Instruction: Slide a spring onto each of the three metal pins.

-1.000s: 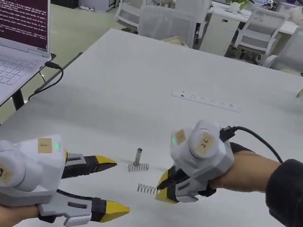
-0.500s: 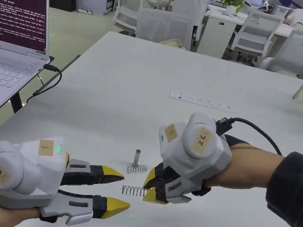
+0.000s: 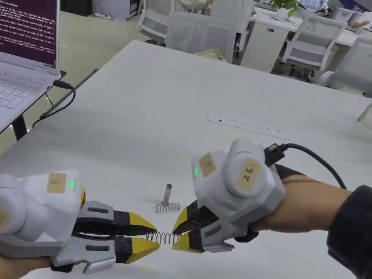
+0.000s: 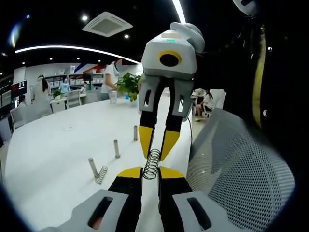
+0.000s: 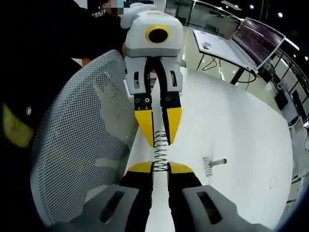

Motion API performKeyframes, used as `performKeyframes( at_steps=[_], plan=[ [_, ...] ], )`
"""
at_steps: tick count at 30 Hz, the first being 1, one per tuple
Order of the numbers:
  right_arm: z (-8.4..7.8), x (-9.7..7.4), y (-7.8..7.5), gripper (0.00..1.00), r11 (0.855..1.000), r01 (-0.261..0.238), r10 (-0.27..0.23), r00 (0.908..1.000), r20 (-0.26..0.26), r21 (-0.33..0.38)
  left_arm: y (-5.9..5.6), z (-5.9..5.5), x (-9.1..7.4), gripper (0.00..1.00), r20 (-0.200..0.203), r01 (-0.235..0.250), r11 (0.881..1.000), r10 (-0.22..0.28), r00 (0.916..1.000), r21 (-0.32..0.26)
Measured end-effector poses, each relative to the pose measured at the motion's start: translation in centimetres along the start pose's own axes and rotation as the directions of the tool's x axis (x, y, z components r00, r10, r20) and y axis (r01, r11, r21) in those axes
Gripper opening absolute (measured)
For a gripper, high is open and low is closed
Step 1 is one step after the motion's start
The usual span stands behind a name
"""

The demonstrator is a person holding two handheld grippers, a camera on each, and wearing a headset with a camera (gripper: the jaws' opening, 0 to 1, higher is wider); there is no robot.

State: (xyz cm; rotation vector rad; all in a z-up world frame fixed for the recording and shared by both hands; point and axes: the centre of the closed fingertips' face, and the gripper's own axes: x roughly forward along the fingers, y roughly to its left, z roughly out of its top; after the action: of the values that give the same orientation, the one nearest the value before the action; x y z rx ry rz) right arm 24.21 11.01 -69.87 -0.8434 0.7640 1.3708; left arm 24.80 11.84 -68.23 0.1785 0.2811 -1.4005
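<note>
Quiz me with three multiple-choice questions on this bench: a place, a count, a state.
1. Where is the held spring? A) between the left gripper and right gripper tips B) on a chair C) on the floor
2. How many metal pins stand on the table? A) one B) three C) six
3. The laptop is: A) shut B) open, screen lit C) upside down
Answers: 1 A, both grippers pinch its ends; 2 B, the left gripper view shows three; 3 B, text glows on its screen.

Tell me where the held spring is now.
In the head view the spring sits low centre, held at each end by the left gripper and right gripper, just nearer the person than the pin.
</note>
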Motion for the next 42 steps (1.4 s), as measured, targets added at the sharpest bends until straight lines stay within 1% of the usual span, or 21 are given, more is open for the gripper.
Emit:
performKeyframes(
  at_steps=[3,5,6,15,17,20,21,23,28,31,33,35,36,37,39,42],
  plan=[
    [0.0,-0.1,-0.1,0.08,1.000,0.004,-0.004,0.9999,0.009,-0.001,-0.1,0.1,0.0,0.04,0.005,0.006,1.000,-0.006,1.0000,-0.009],
    [0.0,0.0,0.0,0.08,1.000,-0.008,0.008,0.9998,0.020,0.011,-0.2,0.1,0.0,0.03,0.001,0.013,1.000,-0.013,0.9999,-0.013],
    [-0.1,0.1,0.0,0.09,1.000,-0.007,0.006,0.9997,0.023,0.015,-0.4,0.0,0.0,0.03,0.000,0.025,1.000,-0.025,0.9997,-0.014],
    [-0.7,0.7,0.3,0.10,0.999,-0.032,0.031,0.9988,0.038,0.034,-0.8,-0.1,-0.1,0.03,-0.005,0.034,0.999,-0.034,0.9994,-0.018],
    [-0.9,0.8,0.5,0.11,0.998,-0.041,0.039,0.9984,0.042,0.046,-0.9,0.1,-0.2,0.03,0.004,0.035,0.999,-0.035,0.9994,-0.026],
    [-1.0,0.8,0.5,0.11,0.998,-0.038,0.035,0.9978,0.057,0.050,-1.0,0.1,-0.2,0.03,0.005,0.040,0.999,-0.040,0.9992,-0.028],
    [-0.9,0.8,0.5,0.11,0.998,-0.043,0.040,0.9970,0.067,0.054,-1.2,0.3,-0.2,0.03,0.017,0.048,0.998,-0.048,0.9987,-0.035],
    [-0.9,0.8,0.6,0.11,0.997,-0.043,0.039,0.9964,0.075,0.058,-1.2,0.5,-0.2,0.03,0.025,0.050,0.998,-0.049,0.9985,-0.038],
    [-0.8,0.9,0.7,0.09,0.997,-0.044,0.039,0.9955,0.086,0.055,-1.3,0.5,-0.3,0.03,0.024,0.053,0.998,-0.052,0.9984,-0.036],
    [-0.6,0.6,0.7,0.08,0.998,-0.042,0.037,0.9952,0.090,0.055,-1.3,0.6,-0.3,0.03,0.029,0.052,0.998,-0.051,0.9983,-0.040],
    [-0.4,0.1,0.7,0.08,0.998,-0.039,0.034,0.9951,0.093,0.053,-1.4,0.4,-0.3,0.03,0.022,0.052,0.998,-0.052,0.9984,-0.037],
    [0.2,-0.5,0.6,0.08,0.998,-0.034,0.028,0.9933,0.112,0.055,-1.4,0.3,-0.2,0.03,0.017,0.053,0.998,-0.052,0.9985,-0.035],
    [0.7,-0.9,0.6,0.08,0.997,-0.039,0.030,0.9909,0.132,0.066,-1.4,0.2,-0.3,0.02,0.013,0.051,0.998,-0.051,0.9986,-0.034],
    [0.9,-1.1,0.6,0.08,0.997,-0.040,0.031,0.9901,0.137,0.070,-1.3,0.3,-0.2,0.02,0.018,0.052,0.998,-0.051,0.9985,-0.036],
    [1.2,-1.3,0.6,0.08,0.997,-0.034,0.025,0.9902,0.137,0.062,-1.3,0.5,-0.2,0.02,0.023,0.051,0.998,-0.050,0.9985,-0.036],
    [1.7,-1.5,0.6,0.08,0.998,-0.035,0.027,0.9897,0.140,0.056,-1.3,0.4,-0.2,0.02,0.016,0.053,0.998,-0.052,0.9985,-0.028]
  ],
)
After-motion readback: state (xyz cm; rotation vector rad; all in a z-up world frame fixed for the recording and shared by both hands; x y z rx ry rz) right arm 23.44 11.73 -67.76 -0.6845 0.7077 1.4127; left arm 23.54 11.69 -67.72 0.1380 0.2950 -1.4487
